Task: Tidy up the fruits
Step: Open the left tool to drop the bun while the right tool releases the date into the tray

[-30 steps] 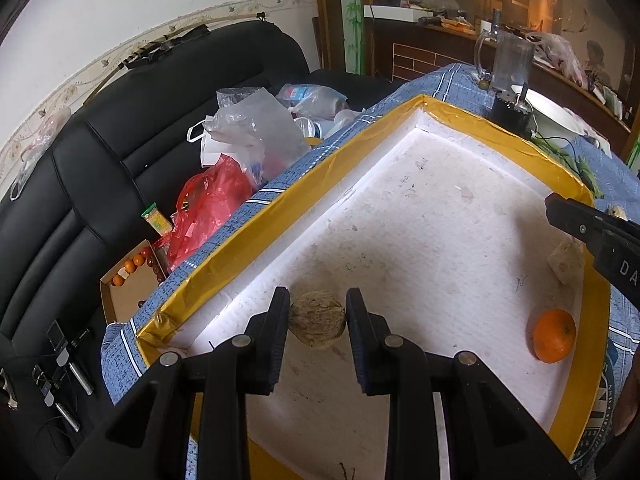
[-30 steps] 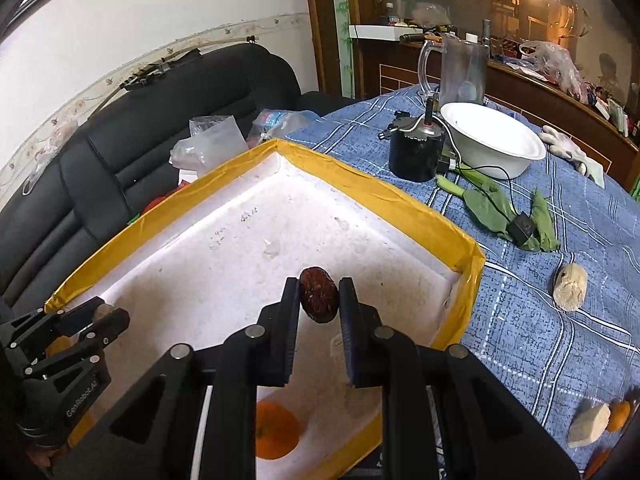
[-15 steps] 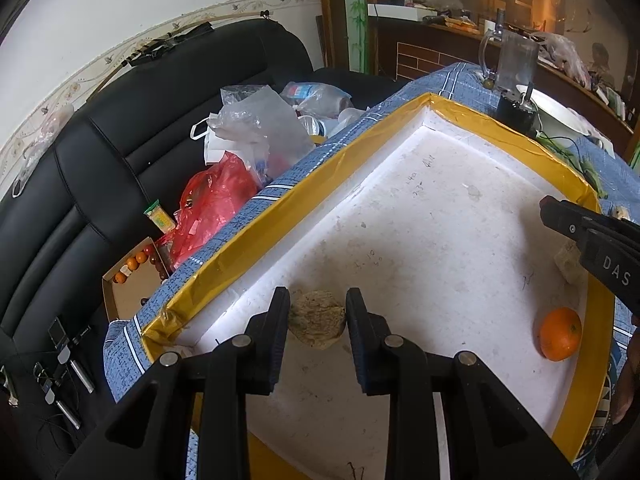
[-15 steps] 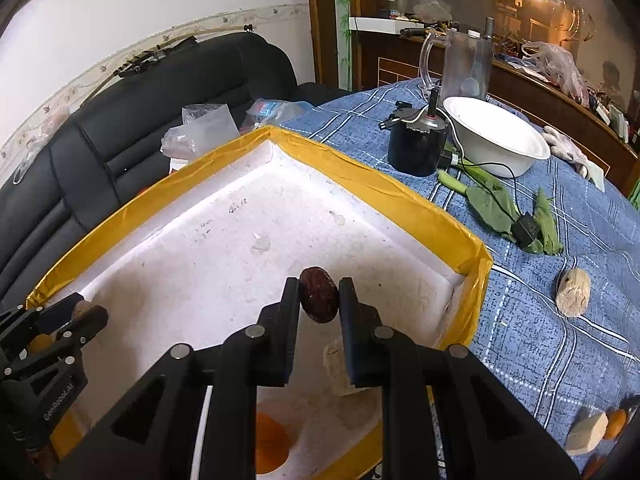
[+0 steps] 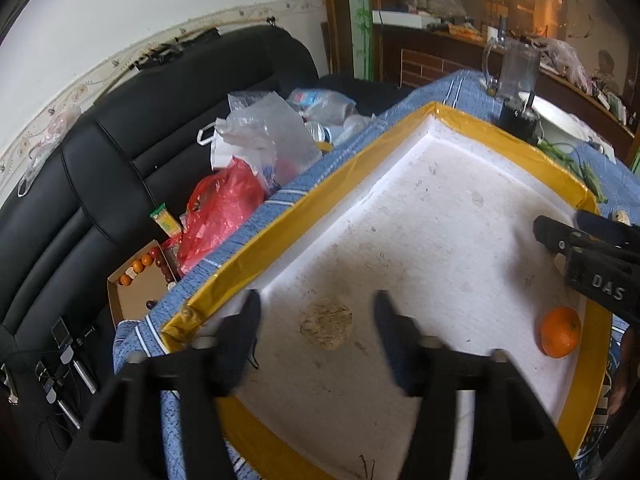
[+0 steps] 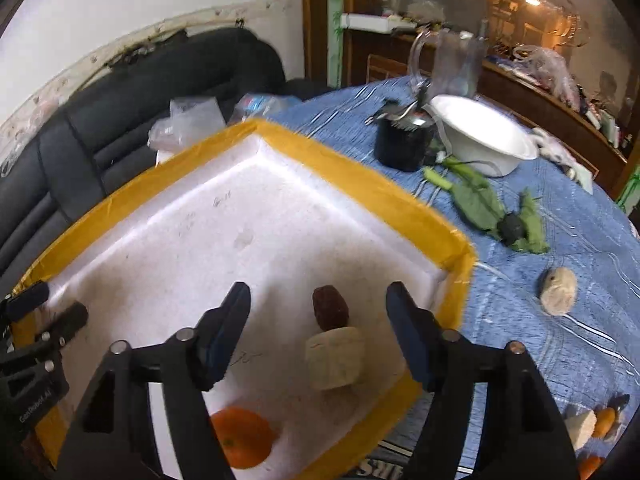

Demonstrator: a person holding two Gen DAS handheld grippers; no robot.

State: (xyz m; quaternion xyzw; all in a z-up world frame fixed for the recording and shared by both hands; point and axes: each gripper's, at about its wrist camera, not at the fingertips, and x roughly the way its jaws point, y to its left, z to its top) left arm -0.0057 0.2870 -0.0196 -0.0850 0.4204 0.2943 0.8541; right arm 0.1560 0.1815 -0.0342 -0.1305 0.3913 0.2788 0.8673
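Left wrist view: hovering with jaws spread wide, left gripper [image 5: 316, 312] straddling a tan, rough-skinned fruit [image 5: 326, 322] lying free on the white floor of the yellow-rimmed foam tray [image 5: 256, 248], near the tray's corner. Sitting well apart at the opposite edge, an orange [image 5: 559, 332]. Reaching in from that side, the right gripper [image 5: 560, 229].

Right wrist view: hanging over the tray's near corner, right gripper [image 6: 318, 312] with jaws likewise spread, pinching nothing. Lying between the open fingers, a dark red date [image 6: 330, 307] touching a pale cut chunk [image 6: 335, 357], both resting on the tray floor. Showing below, the orange again.

Judging progress: four pieces sitting inside the tray, so partly done. Waiting outside on the blue tablecloth [image 6: 560, 248]: a tan fruit [image 6: 558, 291], a pale wedge [image 6: 581, 429] and small orange pieces [image 6: 605, 421] at the edge.
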